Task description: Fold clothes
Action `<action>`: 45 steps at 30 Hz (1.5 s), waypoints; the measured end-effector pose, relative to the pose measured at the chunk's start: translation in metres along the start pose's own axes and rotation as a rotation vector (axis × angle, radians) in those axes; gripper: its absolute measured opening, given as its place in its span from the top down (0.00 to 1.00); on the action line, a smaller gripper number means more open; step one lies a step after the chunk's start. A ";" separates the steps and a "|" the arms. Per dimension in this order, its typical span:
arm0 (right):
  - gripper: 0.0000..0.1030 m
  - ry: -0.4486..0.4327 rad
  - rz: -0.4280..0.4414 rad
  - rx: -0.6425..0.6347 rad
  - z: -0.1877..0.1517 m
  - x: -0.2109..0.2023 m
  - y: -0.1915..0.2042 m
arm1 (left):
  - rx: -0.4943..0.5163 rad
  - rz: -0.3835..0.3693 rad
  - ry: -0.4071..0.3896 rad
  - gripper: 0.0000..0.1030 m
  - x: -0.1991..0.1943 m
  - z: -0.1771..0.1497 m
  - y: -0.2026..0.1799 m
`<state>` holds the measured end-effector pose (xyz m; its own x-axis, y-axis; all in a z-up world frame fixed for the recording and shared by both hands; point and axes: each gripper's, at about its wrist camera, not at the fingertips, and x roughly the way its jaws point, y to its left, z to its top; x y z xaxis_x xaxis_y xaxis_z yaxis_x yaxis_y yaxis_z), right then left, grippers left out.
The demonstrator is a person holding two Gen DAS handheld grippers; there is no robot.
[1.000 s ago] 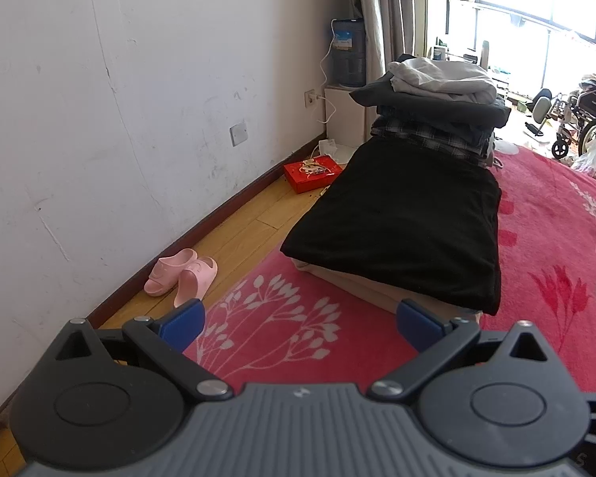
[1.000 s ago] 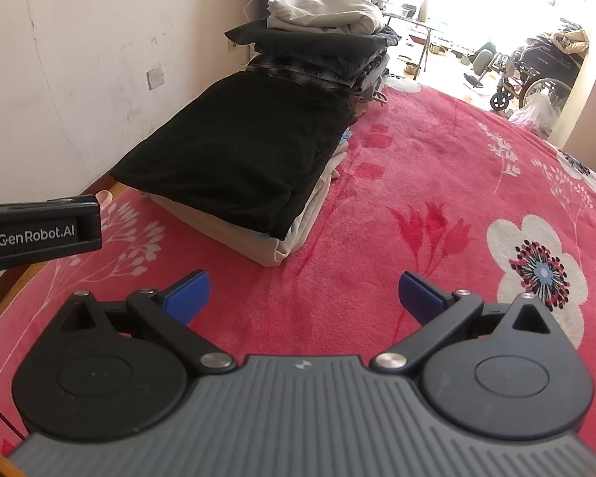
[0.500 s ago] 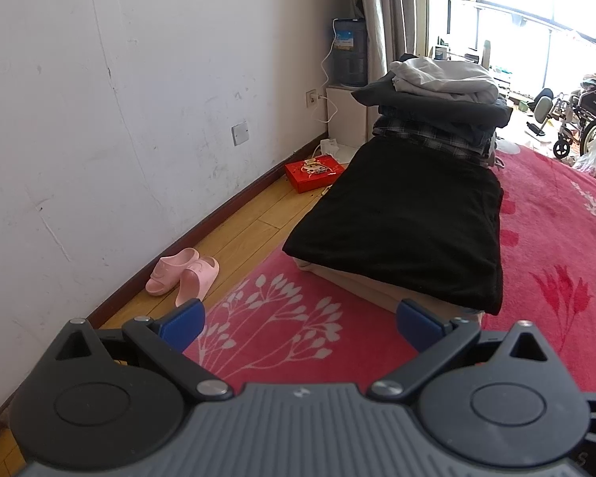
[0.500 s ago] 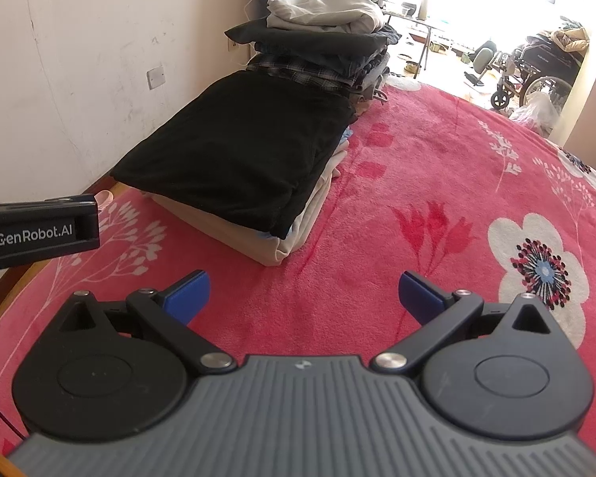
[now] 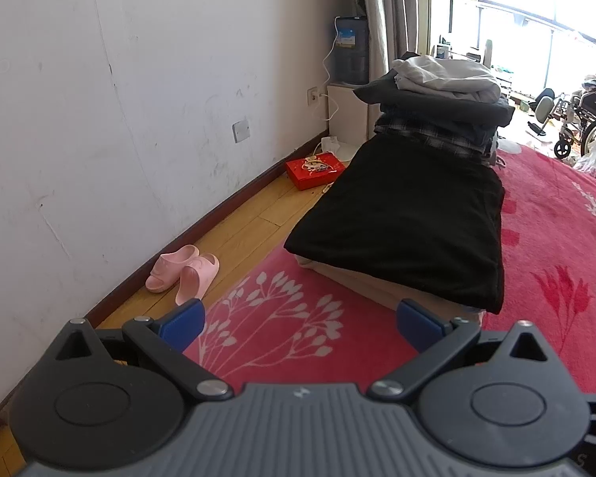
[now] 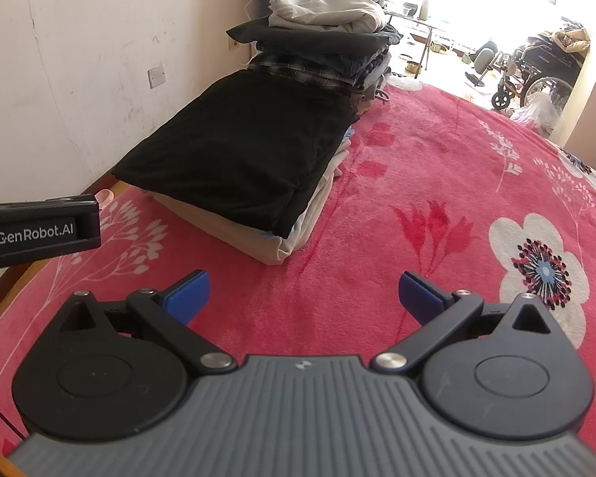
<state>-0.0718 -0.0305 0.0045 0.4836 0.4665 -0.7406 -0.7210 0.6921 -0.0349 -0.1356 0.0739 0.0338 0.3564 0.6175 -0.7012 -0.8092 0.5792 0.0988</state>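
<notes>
Your left gripper (image 5: 300,324) has its blue pads spread wide with nothing between them, hanging over the edge of the red floral blanket (image 5: 556,238); your right gripper (image 6: 304,292) is spread just as wide and just as empty, above the same blanket further in. In the right wrist view the side of your left gripper shows at the left edge, printed with a white logo.

Just ahead of both lies a folded black garment (image 5: 409,230) on top of a low pile of pale folded clothes (image 6: 234,226), resting flat on the blanket near its wall-side edge. Behind it and touching it, a taller stack of folded clothes (image 5: 441,111) rises, dark and plaid layers with a light grey piece on top.

Beyond the blanket's edge you see a strip of wooden floor (image 5: 234,238) running along a scuffed white wall (image 5: 119,119). A pair of pink slippers (image 5: 182,272) sits on the floor by the skirting, and a red box (image 5: 316,169) lies further along. A small white cabinet (image 5: 347,113) stands against the wall with a blue appliance (image 5: 351,49) on it, beside grey curtains (image 5: 393,12). Past the bright window area, a wheelchair (image 5: 588,115) stands well apart
</notes>
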 end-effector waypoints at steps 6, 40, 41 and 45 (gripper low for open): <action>0.01 0.002 0.001 0.004 0.000 0.000 -0.001 | -0.002 0.001 0.003 0.00 0.000 0.000 0.001; 0.01 0.007 0.003 0.004 -0.001 0.001 0.002 | -0.001 0.004 0.009 0.00 0.002 0.001 0.002; 0.01 0.007 0.003 0.004 -0.001 0.000 0.002 | -0.001 0.004 0.009 0.00 0.002 0.001 0.002; 0.01 0.007 0.004 0.004 -0.001 0.000 0.002 | -0.001 0.004 0.009 0.00 0.002 0.001 0.003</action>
<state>-0.0733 -0.0296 0.0037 0.4773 0.4649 -0.7457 -0.7209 0.6924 -0.0298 -0.1366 0.0773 0.0334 0.3487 0.6150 -0.7072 -0.8113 0.5759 0.1009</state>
